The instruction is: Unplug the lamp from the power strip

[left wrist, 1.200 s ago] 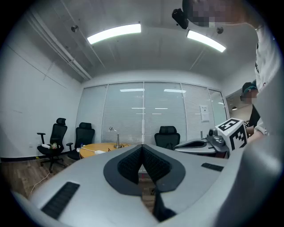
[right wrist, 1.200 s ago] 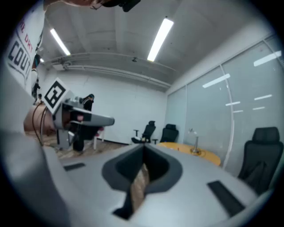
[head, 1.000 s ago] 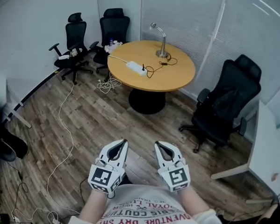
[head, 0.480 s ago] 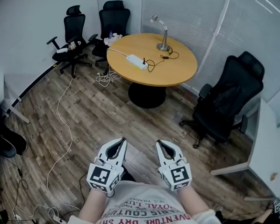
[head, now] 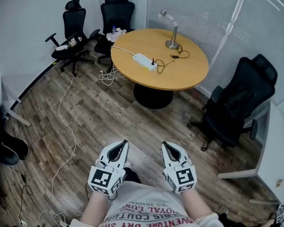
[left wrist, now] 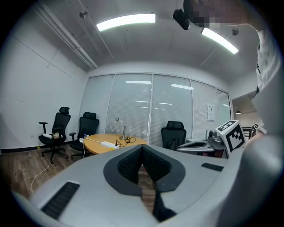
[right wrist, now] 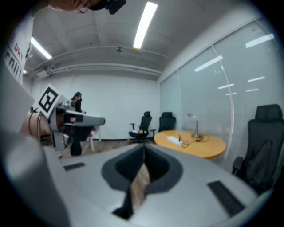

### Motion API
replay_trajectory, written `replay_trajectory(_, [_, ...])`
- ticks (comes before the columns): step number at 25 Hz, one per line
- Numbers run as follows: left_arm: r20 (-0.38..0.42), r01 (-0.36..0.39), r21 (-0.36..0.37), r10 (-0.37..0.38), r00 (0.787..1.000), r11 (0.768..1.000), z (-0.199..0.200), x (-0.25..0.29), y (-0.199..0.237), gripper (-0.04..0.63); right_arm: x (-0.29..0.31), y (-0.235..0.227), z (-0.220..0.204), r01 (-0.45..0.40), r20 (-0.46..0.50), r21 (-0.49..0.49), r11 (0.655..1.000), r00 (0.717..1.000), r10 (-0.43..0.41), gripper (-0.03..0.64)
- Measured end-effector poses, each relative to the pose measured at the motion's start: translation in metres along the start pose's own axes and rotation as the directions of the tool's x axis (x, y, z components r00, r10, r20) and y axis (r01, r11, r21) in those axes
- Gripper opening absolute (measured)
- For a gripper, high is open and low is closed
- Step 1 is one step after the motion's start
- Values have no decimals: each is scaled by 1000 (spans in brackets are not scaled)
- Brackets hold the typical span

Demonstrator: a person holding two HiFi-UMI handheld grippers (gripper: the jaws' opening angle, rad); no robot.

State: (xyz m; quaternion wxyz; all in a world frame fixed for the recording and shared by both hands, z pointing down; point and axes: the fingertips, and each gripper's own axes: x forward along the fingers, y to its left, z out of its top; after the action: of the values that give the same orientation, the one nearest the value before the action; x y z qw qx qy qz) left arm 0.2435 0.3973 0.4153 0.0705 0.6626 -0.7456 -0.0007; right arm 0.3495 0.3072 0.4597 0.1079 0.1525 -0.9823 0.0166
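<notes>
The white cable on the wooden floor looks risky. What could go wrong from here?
1. The loose white cable lies on the wooden floor beside the way to the round wooden table; a foot catching it might drag the white power strip off the top.
2. The thin black cord ties that strip to the slim silver desk lamp; a hard yank might topple the lamp.

Person in a white shirt [head: 149,201] with red block lettering across the chest and white sleeves. The left gripper [head: 125,143] and right gripper [head: 164,144] are alike: pale grey rounded shells tapering to a point, with black ribbed lining inside and dark slots on top. Each carries a cube [head: 104,179] printed with a black-and-white square marker.
</notes>
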Motion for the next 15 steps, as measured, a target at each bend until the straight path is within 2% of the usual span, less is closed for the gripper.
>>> replay_trajectory(9, [-4, 20, -9, -20, 1000, 1000, 23, 44, 122, 28, 113, 3, 30, 57, -28, 10, 998, 998, -56, 29])
replay_trajectory(15, [-30, 50, -9, -50, 998, 999, 30, 70, 187, 28, 175, -3, 46, 116, -38, 24, 993, 993, -115, 29])
